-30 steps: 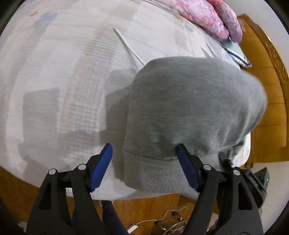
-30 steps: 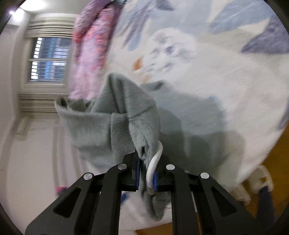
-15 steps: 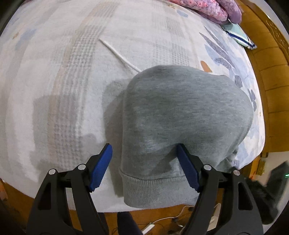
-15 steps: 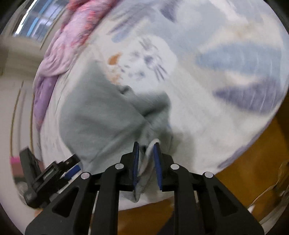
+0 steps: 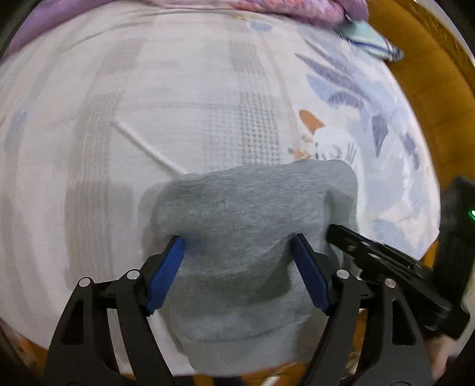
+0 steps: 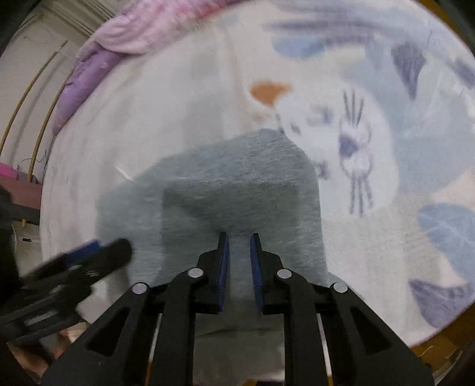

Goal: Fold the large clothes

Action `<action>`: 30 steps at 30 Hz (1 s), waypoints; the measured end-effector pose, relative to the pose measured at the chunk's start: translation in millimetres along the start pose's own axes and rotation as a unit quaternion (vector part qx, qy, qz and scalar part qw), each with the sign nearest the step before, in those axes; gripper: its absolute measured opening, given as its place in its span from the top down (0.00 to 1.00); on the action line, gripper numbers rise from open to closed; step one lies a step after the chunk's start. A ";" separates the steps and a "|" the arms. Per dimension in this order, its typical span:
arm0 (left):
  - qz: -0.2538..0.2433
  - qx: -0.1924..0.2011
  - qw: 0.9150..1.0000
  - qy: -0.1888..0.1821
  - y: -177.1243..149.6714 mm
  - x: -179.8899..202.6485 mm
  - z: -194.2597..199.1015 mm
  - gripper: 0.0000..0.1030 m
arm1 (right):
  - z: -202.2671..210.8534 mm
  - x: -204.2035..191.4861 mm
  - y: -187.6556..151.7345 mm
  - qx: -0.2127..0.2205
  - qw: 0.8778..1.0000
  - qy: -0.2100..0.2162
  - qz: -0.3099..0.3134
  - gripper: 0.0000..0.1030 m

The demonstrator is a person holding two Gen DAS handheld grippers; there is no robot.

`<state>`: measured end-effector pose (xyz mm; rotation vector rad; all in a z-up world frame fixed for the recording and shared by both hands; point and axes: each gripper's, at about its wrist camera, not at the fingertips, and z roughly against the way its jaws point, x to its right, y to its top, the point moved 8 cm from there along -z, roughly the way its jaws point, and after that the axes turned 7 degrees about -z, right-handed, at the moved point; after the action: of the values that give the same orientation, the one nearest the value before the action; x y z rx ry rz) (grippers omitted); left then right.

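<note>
A grey sweatshirt (image 5: 243,213) lies bunched and folded on the patterned bed sheet (image 5: 178,89), near the bed's front edge. My left gripper (image 5: 237,239) points down over it, open wide, with the cloth spanning the gap between its blue pads. My right gripper (image 6: 239,235) is close beside it on the right. Its jaws are narrow and closing, and they pinch a ridge of the grey sweatshirt (image 6: 237,184). A white drawstring (image 5: 148,148) trails from under the garment onto the sheet. The left gripper's black frame (image 6: 89,261) shows blurred at the lower left of the right wrist view.
A pink and purple quilt (image 5: 267,6) is heaped along the far side of the bed. A folded light-blue cloth (image 5: 371,41) lies at the far right corner. The brown wooden bed frame (image 5: 430,89) runs along the right. Floor and cables show below the front edge.
The sweatshirt hung raised from the right gripper; now it lies lower and flatter on the sheet. The right gripper rolled and swung in beside the left. The cloth now spans the left pads.
</note>
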<state>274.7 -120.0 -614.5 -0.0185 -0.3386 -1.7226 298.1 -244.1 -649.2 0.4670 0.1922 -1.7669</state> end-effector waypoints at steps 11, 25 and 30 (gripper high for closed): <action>0.028 0.019 0.999 -0.020 -3.2 -11.8 5.2 0.22 | 27.9 2.5 -10.5 0.009 0.999 0.021 -0.042 0.83; 0.156 -0.005 0.984 -0.090 -126.1 -43.8 5.7 0.22 | -5.0 22.8 -82.2 -0.040 0.997 0.020 -0.067 0.83; 0.206 -0.009 0.970 -0.132 -142.3 -35.6 -21.3 0.22 | -2.5 28.3 -85.9 -0.036 0.996 0.027 -0.075 0.83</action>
<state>147.5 -70.8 -672.4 -0.3146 -0.4794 -1.3108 211.0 -247.0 -673.2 0.4586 0.3352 -1.8877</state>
